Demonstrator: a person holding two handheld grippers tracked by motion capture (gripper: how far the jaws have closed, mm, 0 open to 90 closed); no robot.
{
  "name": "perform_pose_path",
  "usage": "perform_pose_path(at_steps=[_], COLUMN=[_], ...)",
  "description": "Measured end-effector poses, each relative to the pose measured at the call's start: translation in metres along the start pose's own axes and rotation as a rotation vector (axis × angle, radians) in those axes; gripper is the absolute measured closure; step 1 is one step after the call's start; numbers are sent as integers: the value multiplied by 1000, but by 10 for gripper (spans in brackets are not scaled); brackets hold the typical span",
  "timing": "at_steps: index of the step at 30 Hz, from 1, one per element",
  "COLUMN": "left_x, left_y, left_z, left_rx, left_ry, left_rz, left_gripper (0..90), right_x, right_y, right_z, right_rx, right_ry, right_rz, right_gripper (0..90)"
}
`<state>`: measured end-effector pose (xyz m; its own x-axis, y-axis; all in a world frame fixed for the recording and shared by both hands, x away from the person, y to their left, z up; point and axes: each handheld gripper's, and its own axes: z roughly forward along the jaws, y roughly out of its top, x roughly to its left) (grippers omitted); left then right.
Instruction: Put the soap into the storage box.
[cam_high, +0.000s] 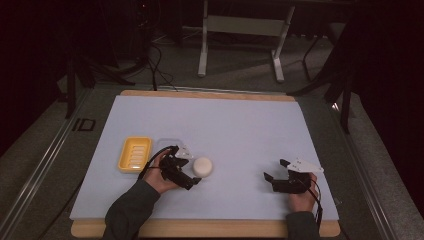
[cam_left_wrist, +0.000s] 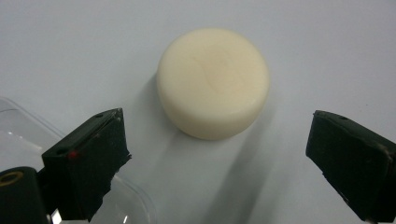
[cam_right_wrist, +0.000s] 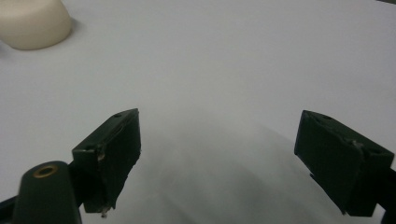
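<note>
Two tools are seen from the high view: left tool (cam_high: 192, 176) beside the soap bar (cam_high: 202, 166), right tool (cam_high: 277, 170) well apart, yellow soap dish (cam_high: 134, 154) farther left on the tabletop (cam_high: 240, 130). Left gripper view: jaws spread wide, soap (cam_left_wrist: 214, 83) untouched ahead, clear lid (cam_left_wrist: 18, 126) beside; approach step judged, advance and closing needed. Right gripper view: jaws wide, nothing held.
</note>
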<state>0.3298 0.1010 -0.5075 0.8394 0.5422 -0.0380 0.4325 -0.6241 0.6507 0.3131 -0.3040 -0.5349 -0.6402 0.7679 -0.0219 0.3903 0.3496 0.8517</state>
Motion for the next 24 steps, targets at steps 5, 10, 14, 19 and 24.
perform_pose_path(at_steps=[5,10,14,19,24], left_x=[-1,-1,-1,-1,-2], left_y=[2,4,6,8,11], left_z=[4,7,9,12,16], left_rx=[10,14,19,26,34], left_ry=[-2,-7,-7,-12,-10], left_rz=[4,7,9,14,12], left_gripper=[36,36,36,35,32], right_x=[0,0,0,0,0], right_y=[0,0,0,0,0], right_z=[0,0,0,0,0], right_rx=[-1,-1,-1,-1,-1], right_ry=[1,2,2,2,3], right_rz=[-1,-2,-2,-2,-2], right_gripper=[143,143,143,143,143])
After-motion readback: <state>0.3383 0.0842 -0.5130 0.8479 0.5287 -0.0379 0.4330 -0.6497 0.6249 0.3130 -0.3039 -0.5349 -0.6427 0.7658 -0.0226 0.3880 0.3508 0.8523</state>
